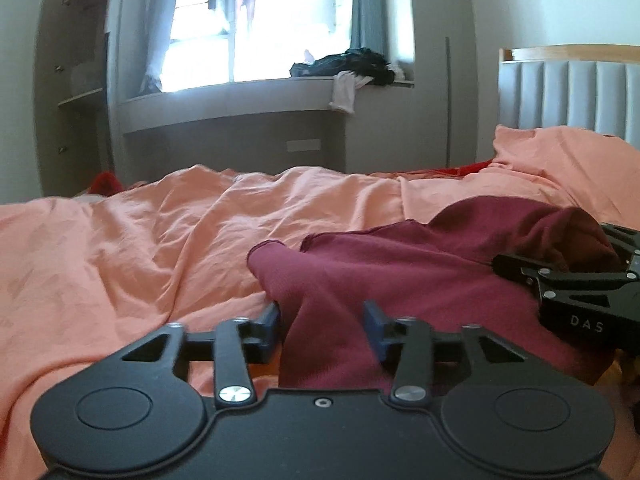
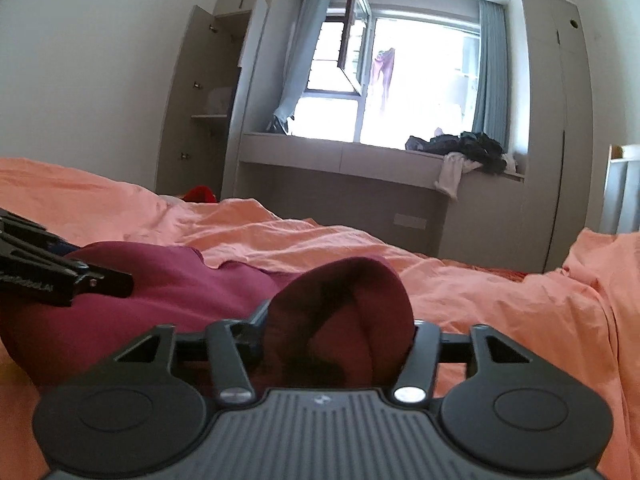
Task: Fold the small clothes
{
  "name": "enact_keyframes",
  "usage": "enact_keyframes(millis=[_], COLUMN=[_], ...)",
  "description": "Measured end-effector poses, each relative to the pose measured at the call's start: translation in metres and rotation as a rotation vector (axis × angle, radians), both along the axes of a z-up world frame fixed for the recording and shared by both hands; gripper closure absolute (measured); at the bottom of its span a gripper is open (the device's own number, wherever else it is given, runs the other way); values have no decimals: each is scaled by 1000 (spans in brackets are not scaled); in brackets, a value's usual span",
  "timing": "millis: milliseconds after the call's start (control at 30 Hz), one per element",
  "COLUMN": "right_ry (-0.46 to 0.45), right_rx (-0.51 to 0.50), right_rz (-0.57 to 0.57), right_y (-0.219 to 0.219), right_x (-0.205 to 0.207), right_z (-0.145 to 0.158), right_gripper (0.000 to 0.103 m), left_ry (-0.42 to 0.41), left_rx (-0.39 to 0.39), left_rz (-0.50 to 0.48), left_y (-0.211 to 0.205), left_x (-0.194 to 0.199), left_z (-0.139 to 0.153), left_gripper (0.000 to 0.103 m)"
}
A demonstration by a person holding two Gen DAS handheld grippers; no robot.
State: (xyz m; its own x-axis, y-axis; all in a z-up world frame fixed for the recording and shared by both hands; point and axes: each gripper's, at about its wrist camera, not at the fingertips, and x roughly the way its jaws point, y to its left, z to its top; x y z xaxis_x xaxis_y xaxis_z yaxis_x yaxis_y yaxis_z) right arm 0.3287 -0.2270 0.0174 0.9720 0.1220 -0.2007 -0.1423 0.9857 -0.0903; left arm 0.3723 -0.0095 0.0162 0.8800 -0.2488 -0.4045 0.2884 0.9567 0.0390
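Peach bedsheet (image 1: 120,248) rumpled across bed. Maroon garment (image 1: 420,264) bunched at 4 o'clock, left view. Left hand-held gripper (image 1: 326,330): blue fingers apart, cloth fold draped between. Right hand-held gripper (image 2: 340,340): fingertips buried under humped maroon fold, closure impossible to tell. "DAS" legible on right tool body.

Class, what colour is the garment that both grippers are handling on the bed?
Maroon, a dark wine red: the garment shows best in the left wrist view, on the peach sheet.
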Motion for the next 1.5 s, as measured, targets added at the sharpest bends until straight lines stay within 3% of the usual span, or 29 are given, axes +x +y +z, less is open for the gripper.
enact_keyframes(millis=[67, 267, 600, 667, 867, 1200, 1500], right_ry=[10, 22, 6, 5, -13, -108, -230], right_rx=[12, 56, 92, 94, 82, 118, 144], right_rz=[-23, -65, -73, -74, -91, -123, -145], right_y=[-3, -13, -22, -22, -21, -22, -26], right_x=[1, 0, -8, -9, -16, -72, -153], right_z=[-2, -4, -10, -11, -9, 7, 11], right_gripper=[23, 0, 0, 0, 0, 0, 0], left_ry=[9, 53, 54, 49, 29, -109, -124], left_rx=[-19, -103, -130, -135, -150, -114, -163], left_rz=[27, 83, 135, 147, 149, 82, 111], left_y=[3, 15, 19, 20, 20, 8, 14], left_x=[-4, -7, -6, -8, -17, -76, -136], left_z=[-2, -7, -9, -8, 1, 26, 32], left_gripper=[35, 23, 9, 1, 1, 1, 0])
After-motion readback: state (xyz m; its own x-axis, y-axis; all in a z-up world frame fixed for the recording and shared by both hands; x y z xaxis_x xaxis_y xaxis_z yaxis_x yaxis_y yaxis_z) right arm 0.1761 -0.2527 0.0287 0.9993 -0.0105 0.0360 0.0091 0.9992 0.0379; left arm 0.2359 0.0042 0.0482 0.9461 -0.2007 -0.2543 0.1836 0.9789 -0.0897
